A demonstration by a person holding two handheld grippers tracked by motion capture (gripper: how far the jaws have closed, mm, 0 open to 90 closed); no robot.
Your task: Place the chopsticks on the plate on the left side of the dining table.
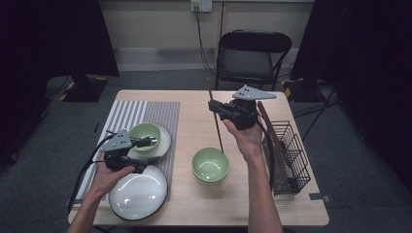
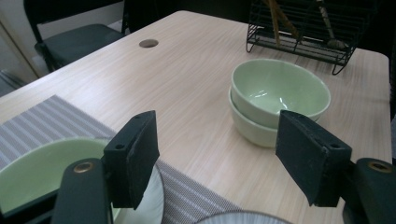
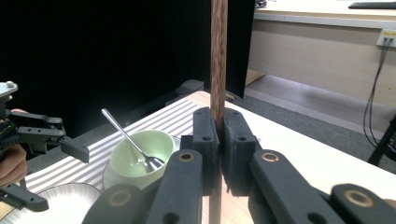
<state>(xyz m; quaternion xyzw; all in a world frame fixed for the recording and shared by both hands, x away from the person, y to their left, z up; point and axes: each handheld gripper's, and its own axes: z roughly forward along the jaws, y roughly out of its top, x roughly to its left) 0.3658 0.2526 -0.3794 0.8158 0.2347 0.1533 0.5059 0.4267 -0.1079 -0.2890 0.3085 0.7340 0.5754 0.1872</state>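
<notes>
My right gripper (image 1: 216, 109) is raised over the table's far middle, shut on a dark wooden chopstick (image 1: 218, 131) that slants down toward two stacked green bowls (image 1: 210, 165). In the right gripper view the chopstick (image 3: 218, 56) stands upright, pinched between the jaws of the gripper (image 3: 218, 126). My left gripper (image 1: 148, 151) hovers open over the striped placemat (image 1: 131, 114), between a green bowl (image 1: 145, 135) with a spoon (image 3: 126, 137) in it and a large white plate (image 1: 138, 194). In the left gripper view my left gripper (image 2: 217, 140) has nothing between its jaws, and the stacked bowls (image 2: 280, 93) stand beyond them.
A black wire rack (image 1: 289, 155) holding more chopsticks stands at the table's right edge. The green bowl with the spoon rests on a small white plate (image 1: 165, 141). A black folding chair (image 1: 250, 56) stands behind the table. The tabletop has a round hole (image 2: 148, 43).
</notes>
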